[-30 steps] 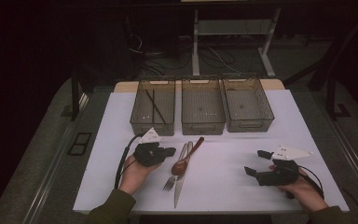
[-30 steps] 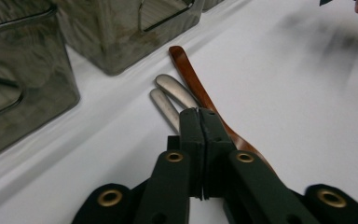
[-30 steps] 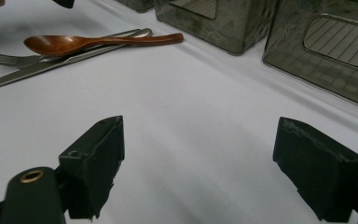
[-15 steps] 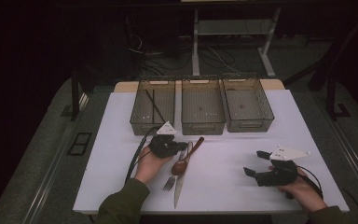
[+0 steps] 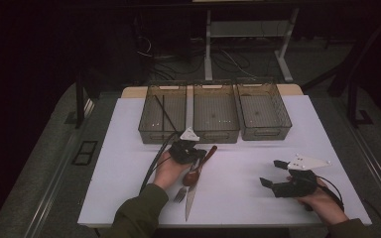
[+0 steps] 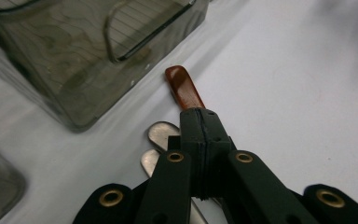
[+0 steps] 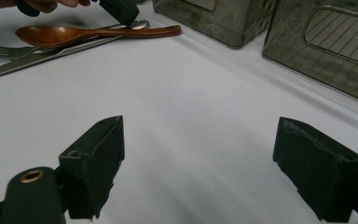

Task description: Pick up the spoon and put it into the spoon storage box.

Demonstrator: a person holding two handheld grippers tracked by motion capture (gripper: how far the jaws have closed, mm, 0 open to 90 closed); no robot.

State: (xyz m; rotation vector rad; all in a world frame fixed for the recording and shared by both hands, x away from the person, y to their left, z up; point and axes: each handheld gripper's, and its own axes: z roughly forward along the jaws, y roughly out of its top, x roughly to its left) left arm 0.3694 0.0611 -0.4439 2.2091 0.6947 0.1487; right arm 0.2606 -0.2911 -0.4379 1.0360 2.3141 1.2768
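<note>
Behind the cutlery, three smoky clear plastic bins (image 5: 215,119); leftmost one (image 5: 162,113) holds thin black sticks (image 5: 164,113). Reddish-brown wooden spoon (image 5: 201,162) lies diagonal, handle toward the bins. Left gripper (image 5: 194,154) jaws sit closed over its handle, right gripper (image 5: 272,173) gapes empty.

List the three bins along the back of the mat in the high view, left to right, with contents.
left bin holding dark sticks → middle bin, looks empty → right bin, looks empty.

Black tool (image 5: 194,154), brass rivets, olive sleeve (image 5: 138,214)
</note>
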